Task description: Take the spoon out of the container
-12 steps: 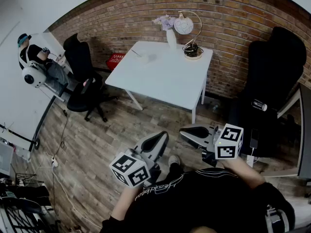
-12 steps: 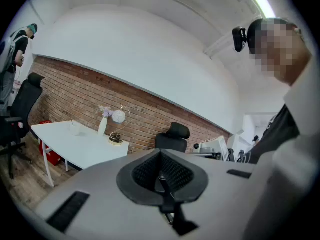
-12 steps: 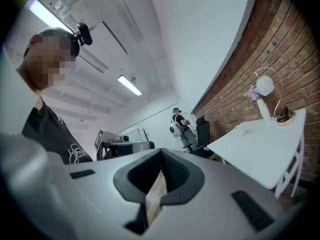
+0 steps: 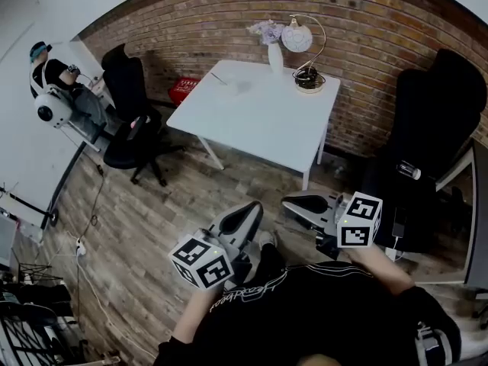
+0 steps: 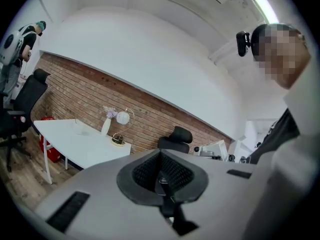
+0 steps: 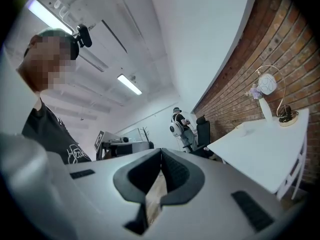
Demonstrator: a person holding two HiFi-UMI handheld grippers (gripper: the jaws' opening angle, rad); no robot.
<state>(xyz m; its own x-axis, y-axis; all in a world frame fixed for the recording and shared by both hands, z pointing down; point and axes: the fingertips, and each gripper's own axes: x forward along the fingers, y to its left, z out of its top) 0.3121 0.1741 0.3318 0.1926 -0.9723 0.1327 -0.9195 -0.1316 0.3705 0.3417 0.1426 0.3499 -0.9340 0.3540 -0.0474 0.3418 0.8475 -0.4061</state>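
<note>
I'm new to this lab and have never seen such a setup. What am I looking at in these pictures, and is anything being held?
There is no robot: a person holds a two-jaw gripper in each hand, each with a cube of square markers. The head view, from a camera on the person's head, looks down on the left gripper and right gripper held before the body. The other two views come from cameras riding on each gripper, looking along its jaws. Both pairs of jaws are shut with nothing between them. Across the floor stands a white table with a vase and a round lamp; no spoon can be made out.
</note>
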